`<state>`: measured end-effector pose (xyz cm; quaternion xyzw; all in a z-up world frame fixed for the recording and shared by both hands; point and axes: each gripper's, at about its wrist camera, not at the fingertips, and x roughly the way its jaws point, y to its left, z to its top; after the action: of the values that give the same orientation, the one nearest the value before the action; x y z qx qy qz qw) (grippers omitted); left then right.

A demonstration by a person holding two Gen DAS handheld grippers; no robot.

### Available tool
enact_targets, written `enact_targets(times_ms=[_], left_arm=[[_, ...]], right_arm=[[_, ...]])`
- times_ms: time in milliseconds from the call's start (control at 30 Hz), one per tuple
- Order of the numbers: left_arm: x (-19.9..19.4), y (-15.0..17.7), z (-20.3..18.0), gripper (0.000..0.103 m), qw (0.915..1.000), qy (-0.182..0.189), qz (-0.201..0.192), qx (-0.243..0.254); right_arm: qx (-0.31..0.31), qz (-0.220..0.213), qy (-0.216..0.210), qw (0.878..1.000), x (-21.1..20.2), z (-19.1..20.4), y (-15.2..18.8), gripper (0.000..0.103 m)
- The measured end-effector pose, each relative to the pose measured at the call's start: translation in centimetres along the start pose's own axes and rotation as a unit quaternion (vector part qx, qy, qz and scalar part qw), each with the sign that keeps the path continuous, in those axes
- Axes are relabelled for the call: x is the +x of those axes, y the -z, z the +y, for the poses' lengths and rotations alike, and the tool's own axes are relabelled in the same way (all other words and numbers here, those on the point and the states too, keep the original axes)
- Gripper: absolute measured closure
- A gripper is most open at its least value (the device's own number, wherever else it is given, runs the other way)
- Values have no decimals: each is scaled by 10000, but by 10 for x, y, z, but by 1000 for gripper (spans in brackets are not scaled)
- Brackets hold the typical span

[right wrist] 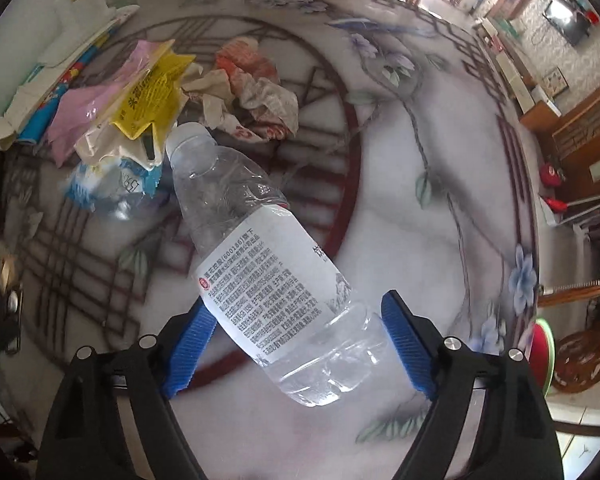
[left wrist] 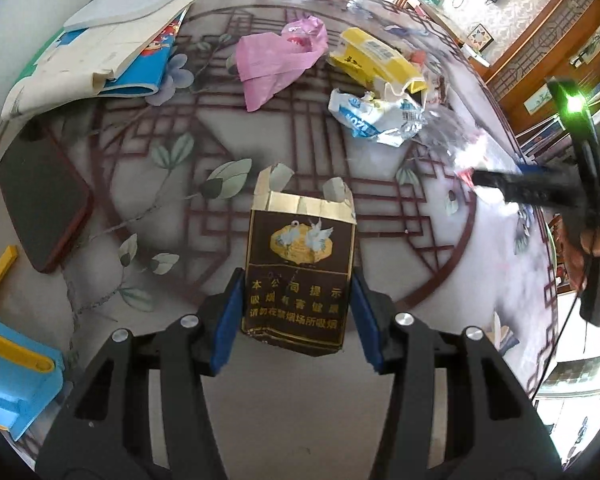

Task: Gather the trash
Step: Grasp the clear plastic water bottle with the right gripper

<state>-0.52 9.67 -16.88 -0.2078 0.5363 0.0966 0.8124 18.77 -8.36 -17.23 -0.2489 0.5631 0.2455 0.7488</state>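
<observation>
Left tongs (left wrist: 298, 316): blue pads pressed against both long sides of a brown cigarette pack (left wrist: 298, 276), closed on its lower half. Pack stands upright between the pads with its torn top flaps pointing away from the tongs, toward the middle of the surface (left wrist: 172, 208). Whether its bottom edge touches the surface cannot be told.

Right tongs (right wrist: 296, 340): jaws wide apart, a clear plastic bottle (right wrist: 268, 260) lying slantwise between them. Left pad (right wrist: 192, 344) touches the labelled side of the bottle; right pad (right wrist: 404, 344) stands just clear of the bottle's base. No firm grip visible. The bottle's neck points up and left, toward the pile of rubbish; its base lies nearest the tongs.

Remaining rubbish, grouped at the far side of the patterned round surface:
- pink plastic bag (left wrist: 276, 60), crumpled;
- yellow wrapper (left wrist: 376, 60), just right of the bag;
- white and blue packet (left wrist: 376, 116), touching the near edge of the yellow wrapper;
- crumpled printed paper (right wrist: 256, 88), behind the bottle's neck in the right view.

Other items: a dark phone (left wrist: 40, 196) lying flat at the left, a stack of books (left wrist: 112, 52) at far left, well apart from the cigarette pack. In the left view the right tongs (left wrist: 532, 188) appear blurred at the right edge.
</observation>
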Motion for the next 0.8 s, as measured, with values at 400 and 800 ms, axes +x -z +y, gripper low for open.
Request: enact_targets(times_ms=[400,800], left_arm=[[7,-5,-12,54,9998,87,24,192],[0,-4,-15,54,9997,16,-70,218]], right_arm=[[420,353,-371,9978,-23,11,71,22],[226,361,-492,9979,-15,27,59,18]])
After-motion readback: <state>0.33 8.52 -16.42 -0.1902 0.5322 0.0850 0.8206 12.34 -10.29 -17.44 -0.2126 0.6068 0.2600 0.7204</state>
